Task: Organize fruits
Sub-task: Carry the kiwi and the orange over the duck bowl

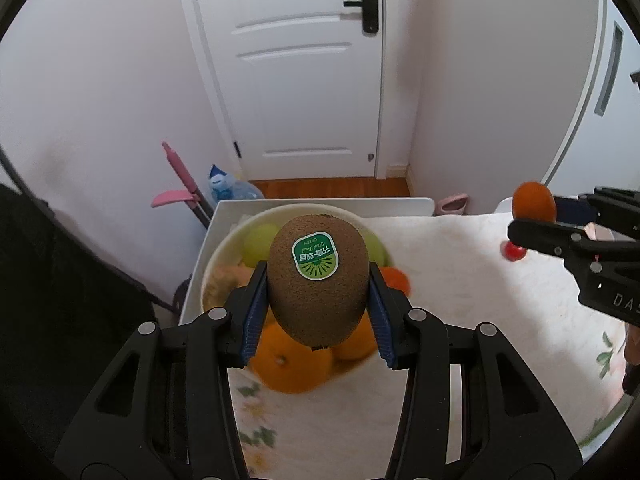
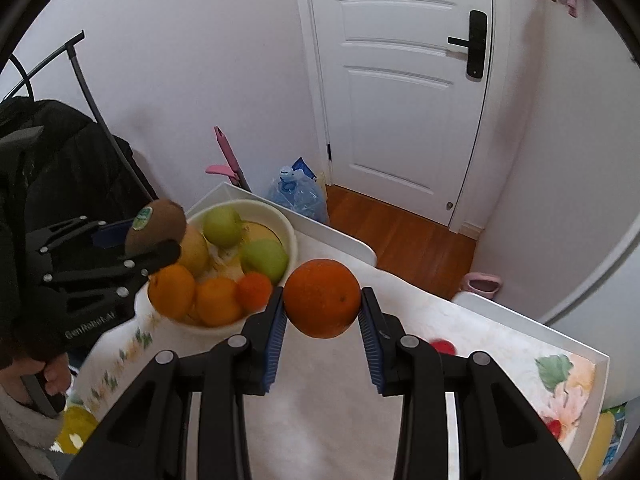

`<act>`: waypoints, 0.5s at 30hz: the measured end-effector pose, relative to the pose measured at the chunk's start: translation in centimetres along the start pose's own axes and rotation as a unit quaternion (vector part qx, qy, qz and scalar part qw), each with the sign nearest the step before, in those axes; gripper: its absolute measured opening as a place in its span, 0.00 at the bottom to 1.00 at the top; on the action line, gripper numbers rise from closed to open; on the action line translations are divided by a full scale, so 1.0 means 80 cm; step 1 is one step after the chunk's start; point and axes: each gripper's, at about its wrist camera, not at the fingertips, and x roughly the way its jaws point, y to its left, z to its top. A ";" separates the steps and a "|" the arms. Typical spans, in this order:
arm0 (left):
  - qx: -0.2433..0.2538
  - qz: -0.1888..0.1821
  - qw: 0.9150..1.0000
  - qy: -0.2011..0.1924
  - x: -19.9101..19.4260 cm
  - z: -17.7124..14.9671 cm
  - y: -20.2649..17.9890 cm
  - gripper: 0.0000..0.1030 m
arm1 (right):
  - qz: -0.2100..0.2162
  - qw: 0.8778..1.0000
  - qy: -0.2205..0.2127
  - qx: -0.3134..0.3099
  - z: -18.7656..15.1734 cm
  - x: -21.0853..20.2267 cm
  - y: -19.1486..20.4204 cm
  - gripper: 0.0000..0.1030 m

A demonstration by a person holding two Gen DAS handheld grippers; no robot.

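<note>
A room in a home

A white panelled door (image 1: 292, 68), wooden floor (image 2: 396, 232), a water jug (image 2: 298, 194), a slipper (image 2: 482, 283) and a floral tablecloth (image 2: 560, 376) are seen.

A stickered brown kiwi (image 1: 318, 280) and a small orange (image 2: 322, 298) are hanging above a cream bowl (image 2: 290, 236) holding fruits.

Clothed table (image 2: 460, 320), bowl (image 2: 290, 240) on it

**Hidden and blurred parts**

The kiwi (image 1: 318, 282) hides much of the bowl (image 1: 224, 248) behind it. A small red thing (image 2: 443, 346) on the desk (image 2: 320, 400) is blurred and half hidden by the right tongs (image 2: 322, 320).
</note>
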 end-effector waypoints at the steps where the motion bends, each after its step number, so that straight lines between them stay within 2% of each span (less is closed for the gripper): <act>1: 0.003 -0.002 1.000 0.002 0.004 0.000 0.004 0.49 | -0.001 1.000 -0.001 0.002 0.001 0.001 0.004 0.32; 8: 0.035 -0.017 0.999 0.031 0.051 0.004 0.024 0.49 | -0.010 1.000 0.003 0.018 0.027 0.038 0.024 0.32; 15: 0.080 -0.027 0.995 0.061 0.099 0.001 0.011 0.49 | -0.022 0.999 0.012 0.033 0.040 0.068 0.022 0.32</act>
